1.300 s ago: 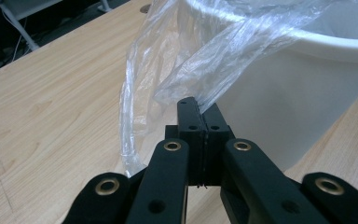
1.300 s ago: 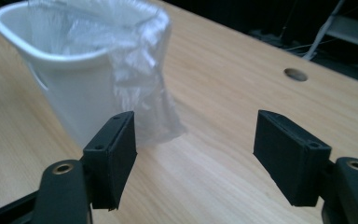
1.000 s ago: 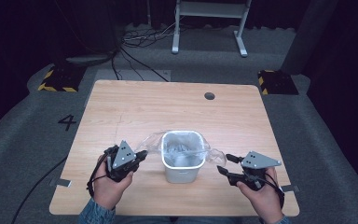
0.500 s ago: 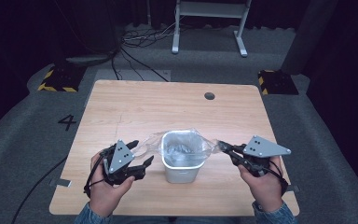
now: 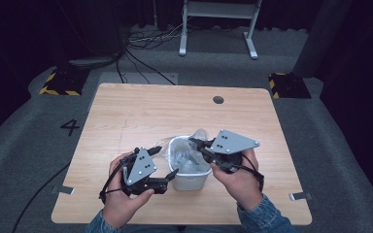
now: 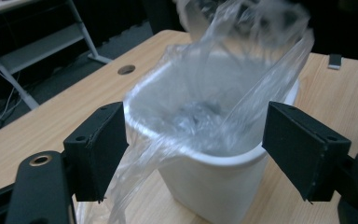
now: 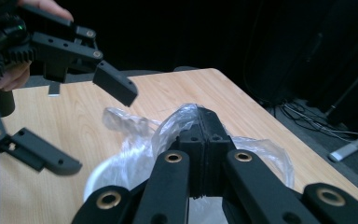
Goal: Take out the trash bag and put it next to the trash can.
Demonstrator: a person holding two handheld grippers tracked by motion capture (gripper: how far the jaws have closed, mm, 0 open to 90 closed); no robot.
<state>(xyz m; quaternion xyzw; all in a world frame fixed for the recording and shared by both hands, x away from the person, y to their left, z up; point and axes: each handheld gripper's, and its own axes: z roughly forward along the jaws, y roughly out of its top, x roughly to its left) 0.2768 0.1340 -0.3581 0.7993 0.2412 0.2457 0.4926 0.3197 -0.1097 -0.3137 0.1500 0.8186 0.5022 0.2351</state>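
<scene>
A small white bin [image 5: 190, 178] stands near the table's front edge, lined with a clear plastic bag [image 5: 183, 156]. My left gripper [image 5: 166, 160] is open at the bin's left side. In the left gripper view its jaws straddle the bin [image 6: 214, 172], and loose bag film [image 6: 242, 79] spills over the rim. My right gripper [image 5: 193, 141] reaches over the bin's far right rim. It is shut on a bunched edge of the bag [image 7: 177, 119], lifted above the bin [image 7: 103, 173]. The left gripper [image 7: 93, 126] shows open across from it.
The wooden table [image 5: 141, 116] has a round cable hole [image 5: 218, 99] at the back right. Grey carpet with a "4" mark [image 5: 70, 127] surrounds it, and a metal stand [image 5: 218, 24] and cables lie beyond the far edge.
My right gripper has moved left from beside the bin to above it and shut on the bag's edge. The left gripper has edged closer to the bin.
</scene>
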